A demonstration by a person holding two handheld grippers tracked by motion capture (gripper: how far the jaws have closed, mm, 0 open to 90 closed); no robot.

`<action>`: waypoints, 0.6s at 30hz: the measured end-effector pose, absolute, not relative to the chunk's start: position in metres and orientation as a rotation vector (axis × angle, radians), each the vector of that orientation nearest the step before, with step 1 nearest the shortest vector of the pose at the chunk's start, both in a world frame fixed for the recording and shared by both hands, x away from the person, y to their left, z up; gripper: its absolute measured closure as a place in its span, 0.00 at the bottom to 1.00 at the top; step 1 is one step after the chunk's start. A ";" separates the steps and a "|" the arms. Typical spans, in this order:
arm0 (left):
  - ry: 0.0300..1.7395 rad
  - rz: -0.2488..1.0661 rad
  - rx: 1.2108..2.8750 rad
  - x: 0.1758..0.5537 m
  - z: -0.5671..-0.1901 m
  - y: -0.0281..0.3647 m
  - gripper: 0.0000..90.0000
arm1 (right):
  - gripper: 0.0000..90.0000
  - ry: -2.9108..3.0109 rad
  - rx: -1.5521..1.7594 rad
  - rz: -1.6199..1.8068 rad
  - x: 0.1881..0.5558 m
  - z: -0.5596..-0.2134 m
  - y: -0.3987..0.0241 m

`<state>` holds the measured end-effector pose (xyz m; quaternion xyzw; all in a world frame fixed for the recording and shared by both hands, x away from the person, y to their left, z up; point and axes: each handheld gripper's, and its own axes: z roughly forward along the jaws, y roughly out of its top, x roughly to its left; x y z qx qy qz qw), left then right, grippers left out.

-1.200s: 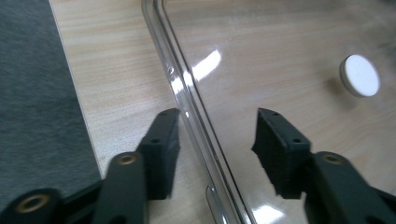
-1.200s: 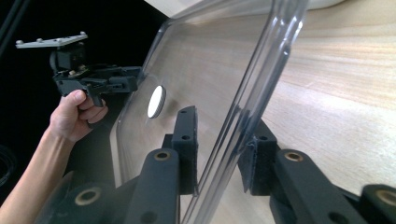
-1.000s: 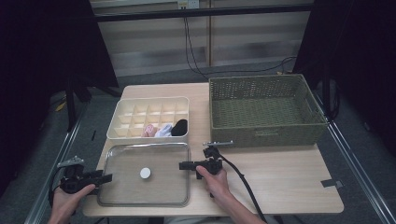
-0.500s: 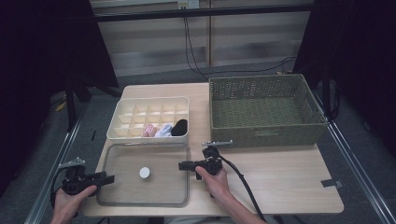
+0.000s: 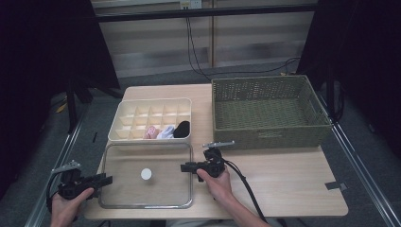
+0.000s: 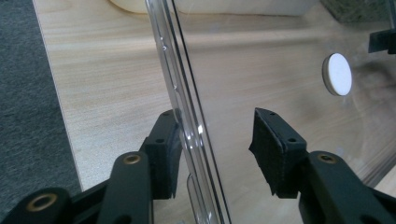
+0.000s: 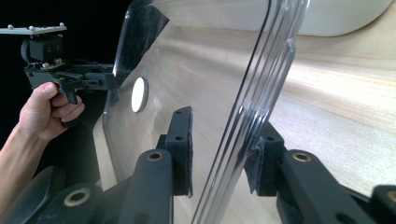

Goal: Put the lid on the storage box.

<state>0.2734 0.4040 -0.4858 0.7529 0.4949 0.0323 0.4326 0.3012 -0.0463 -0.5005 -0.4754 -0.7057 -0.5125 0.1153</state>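
A clear lid (image 5: 147, 176) with a white round knob (image 5: 146, 174) lies flat on the wooden table (image 5: 283, 182), just in front of a cream divider box (image 5: 152, 120). The left gripper (image 5: 105, 179) straddles the lid's left rim (image 6: 187, 126); its jaws have just been closing, one pad touching the rim, the other apart from it. The right gripper (image 5: 185, 167) straddles the right rim (image 7: 252, 116); its jaws have just been opening, with a gap visible beside the rim. A green wicker basket (image 5: 269, 111) stands at the far right.
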 end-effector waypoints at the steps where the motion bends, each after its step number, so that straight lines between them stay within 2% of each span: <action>1: 1.228 0.089 1.878 0.273 -0.485 0.404 0.60 | 0.74 -2.069 -1.395 -1.499 0.301 -0.500 -0.046; 18: 1.208 0.135 1.868 0.277 -0.471 0.395 0.66 | 0.71 -2.136 -1.432 -1.518 0.301 -0.486 -0.050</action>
